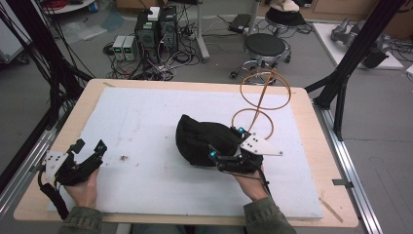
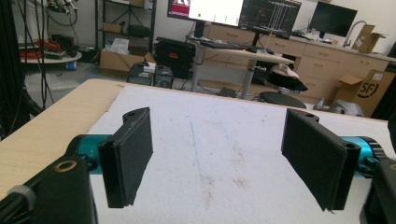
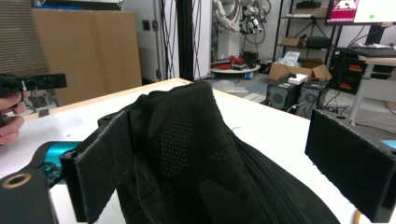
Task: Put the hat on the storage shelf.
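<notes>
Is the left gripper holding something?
No, the left gripper stands open over the bare white mat, nothing between its jaws.

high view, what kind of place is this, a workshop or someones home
Most likely a robotics lab or workshop: desktop computers wired up on the floor, black frame struts around the table, and monitors on desks behind.

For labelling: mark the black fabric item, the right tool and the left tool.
black fabric item (image 1: 197,139): high view, middle of its top.
right tool (image 1: 226,143): high view, midway between its tips.
left tool (image 1: 89,146): high view, midway between its tips.
</notes>
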`<move>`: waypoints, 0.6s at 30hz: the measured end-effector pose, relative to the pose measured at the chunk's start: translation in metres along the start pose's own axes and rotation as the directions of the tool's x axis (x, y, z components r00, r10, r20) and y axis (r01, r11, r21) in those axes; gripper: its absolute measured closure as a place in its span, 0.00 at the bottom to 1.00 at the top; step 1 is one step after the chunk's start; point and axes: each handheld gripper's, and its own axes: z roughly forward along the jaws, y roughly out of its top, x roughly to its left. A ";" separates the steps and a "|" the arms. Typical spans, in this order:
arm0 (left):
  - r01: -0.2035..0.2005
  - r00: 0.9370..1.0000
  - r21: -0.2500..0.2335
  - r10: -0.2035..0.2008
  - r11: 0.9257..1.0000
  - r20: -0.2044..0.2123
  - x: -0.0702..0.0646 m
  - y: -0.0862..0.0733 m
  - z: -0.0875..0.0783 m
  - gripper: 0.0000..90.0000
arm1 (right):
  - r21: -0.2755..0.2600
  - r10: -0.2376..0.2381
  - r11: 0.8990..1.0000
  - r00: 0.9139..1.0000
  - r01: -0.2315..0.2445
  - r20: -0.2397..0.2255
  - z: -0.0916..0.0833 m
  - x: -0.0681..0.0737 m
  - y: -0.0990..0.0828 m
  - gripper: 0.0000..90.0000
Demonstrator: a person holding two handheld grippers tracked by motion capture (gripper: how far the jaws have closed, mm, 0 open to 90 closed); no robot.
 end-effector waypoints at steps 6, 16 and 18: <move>0.000 1.000 -0.001 0.000 1.000 -0.001 0.000 0.000 0.000 0.28 | 0.017 -0.027 0.999 1.000 0.027 -0.006 0.009 0.006 0.001 0.08; 0.002 1.000 0.005 -0.002 1.000 -0.011 0.000 0.000 0.000 0.29 | 0.072 -0.081 0.994 0.995 0.085 -0.053 0.013 0.013 0.000 0.34; 0.000 1.000 0.007 0.000 1.000 -0.012 0.000 0.000 0.000 0.29 | 0.083 -0.093 0.992 0.995 0.095 -0.035 0.012 0.015 0.000 0.40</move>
